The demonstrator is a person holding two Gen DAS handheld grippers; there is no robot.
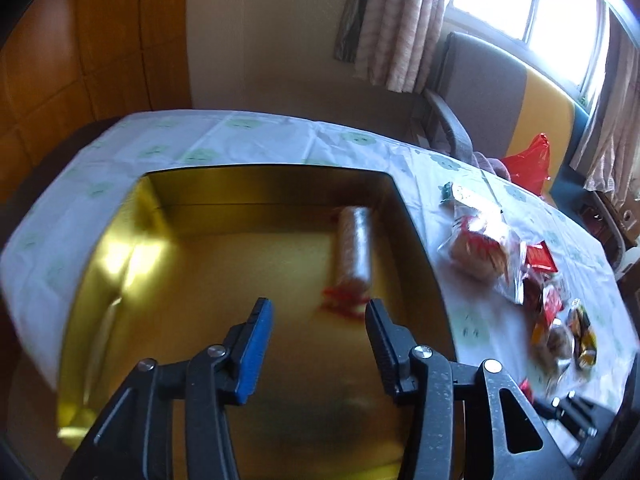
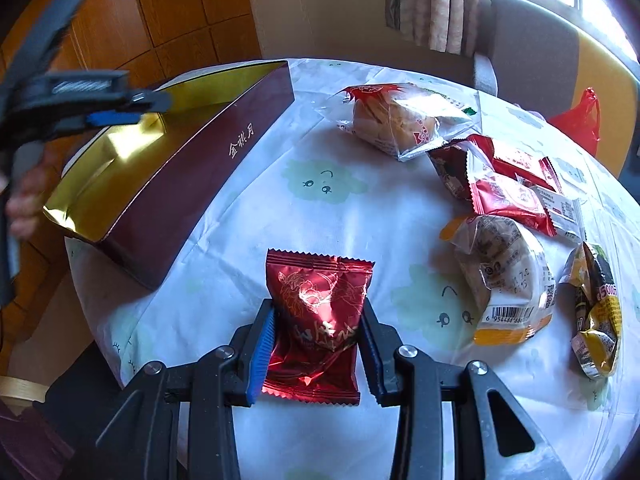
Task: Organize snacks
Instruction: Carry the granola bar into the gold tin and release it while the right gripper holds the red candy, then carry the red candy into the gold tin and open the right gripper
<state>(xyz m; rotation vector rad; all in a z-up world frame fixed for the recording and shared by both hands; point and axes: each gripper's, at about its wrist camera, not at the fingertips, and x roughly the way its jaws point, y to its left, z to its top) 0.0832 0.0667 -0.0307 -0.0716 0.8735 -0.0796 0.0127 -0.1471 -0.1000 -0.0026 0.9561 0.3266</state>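
The left tool (image 1: pixel 318 312) hangs over the gold-lined box (image 1: pixel 224 264) with its jaws apart and nothing between them; just past its tips a clear-wrapped roll with a red twisted end (image 1: pixel 354 246) lies on the box floor near the right wall, so this hand looks to have just delivered its snack. The right tool (image 2: pixel 318 332) is closed on a red foil packet (image 2: pixel 318 316), the pads pinching both side edges, and the packet is at or just above the surface (image 2: pixel 248 208), to the right of the box's maroon outer wall (image 2: pixel 192 184); whether it still rests on the cloth I cannot tell. The step in hand seems to be loading snacks into the box one at a time. The next move for the right tool calls for lifting the packet over the maroon wall and setting it on the bare gold floor, clear of the roll. The left tool, seen blurred above the box in the right wrist view, sits over the drop zone and would need to clear away first. Still waiting on the cloth are a clear-wrapped pastry with red trim (image 2: pixel 396 120), a heap of red sachets (image 2: pixel 504 184), a round cake in a yellow-edged wrapper (image 2: pixel 508 276) and a dark yellow packet (image 2: pixel 596 312) near the edge. A red plastic bag (image 1: pixel 528 164) lies beyond, by the chair (image 1: pixel 492 92) under the window.
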